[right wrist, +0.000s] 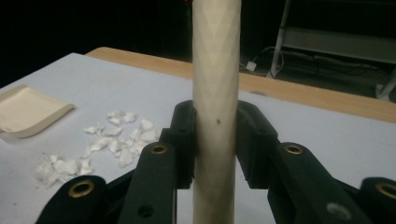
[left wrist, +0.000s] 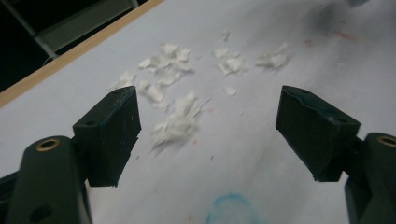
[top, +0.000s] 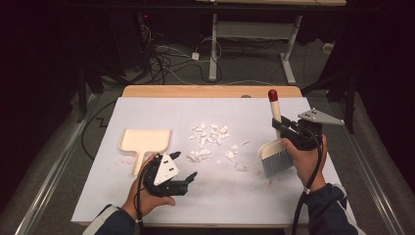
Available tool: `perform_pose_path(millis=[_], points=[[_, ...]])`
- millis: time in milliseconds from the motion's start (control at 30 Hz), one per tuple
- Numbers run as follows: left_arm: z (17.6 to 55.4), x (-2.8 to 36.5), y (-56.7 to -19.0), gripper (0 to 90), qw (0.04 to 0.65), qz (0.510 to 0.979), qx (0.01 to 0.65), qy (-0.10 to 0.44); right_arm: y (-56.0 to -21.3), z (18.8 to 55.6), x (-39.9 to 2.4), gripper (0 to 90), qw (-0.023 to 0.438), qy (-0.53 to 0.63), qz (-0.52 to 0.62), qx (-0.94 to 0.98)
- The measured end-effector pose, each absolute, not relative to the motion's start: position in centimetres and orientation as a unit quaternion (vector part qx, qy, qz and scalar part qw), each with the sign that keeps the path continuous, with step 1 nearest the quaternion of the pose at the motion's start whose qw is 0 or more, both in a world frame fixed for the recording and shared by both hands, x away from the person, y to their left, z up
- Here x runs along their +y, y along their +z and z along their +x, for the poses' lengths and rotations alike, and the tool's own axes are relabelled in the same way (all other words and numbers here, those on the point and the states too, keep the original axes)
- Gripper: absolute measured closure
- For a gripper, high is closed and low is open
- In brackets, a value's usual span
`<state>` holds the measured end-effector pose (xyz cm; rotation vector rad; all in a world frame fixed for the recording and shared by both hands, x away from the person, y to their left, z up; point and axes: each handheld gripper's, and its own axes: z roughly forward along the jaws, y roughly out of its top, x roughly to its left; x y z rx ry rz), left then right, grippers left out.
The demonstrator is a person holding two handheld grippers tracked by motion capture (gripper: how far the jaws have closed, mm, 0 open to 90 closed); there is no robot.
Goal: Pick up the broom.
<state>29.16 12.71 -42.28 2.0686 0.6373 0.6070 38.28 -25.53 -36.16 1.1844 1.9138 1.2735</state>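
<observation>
Now our right gripper (top: 288, 131) clamps the brush (top: 275, 147) handle, left gripper (top: 183, 169) jaws wide; next we grasp the dustpan (top: 144, 141), upper left, and sweep the paper scraps (top: 210, 139).

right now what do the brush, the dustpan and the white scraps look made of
Brush: matte cream handle, faintly faceted, probably plastic; red cap; grey bristles, likely synthetic. Dustpan: smooth cream, moulded raised rim, probably plastic. White scraps: thin, ragged-edged, look like torn paper.
</observation>
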Motion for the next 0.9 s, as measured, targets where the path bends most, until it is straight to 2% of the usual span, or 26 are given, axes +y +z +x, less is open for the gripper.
perform_pose_path(millis=[133,467,600,833,900], points=[[29.4,10.4,-41.5,21.5,0.443,0.830,0.234,0.246,-35.6,37.2,-24.2,71.1,0.282,0.487,0.421,0.712],[29.9,4.8,-40.1,23.1,0.497,0.821,0.210,0.185,-35.0,34.2,-19.7,71.0,0.285,0.519,0.370,0.716],[30.3,3.3,-40.3,24.6,0.505,0.816,0.220,0.175,-35.2,33.0,-18.3,71.0,0.288,0.531,0.359,0.712],[31.8,2.7,-41.0,37.3,0.525,0.810,0.223,0.134,-35.1,32.0,-17.0,71.0,0.286,0.538,0.342,0.716],[32.0,2.9,-41.1,43.5,0.528,0.813,0.214,0.121,-35.3,31.6,-16.8,70.9,0.286,0.541,0.340,0.714]])
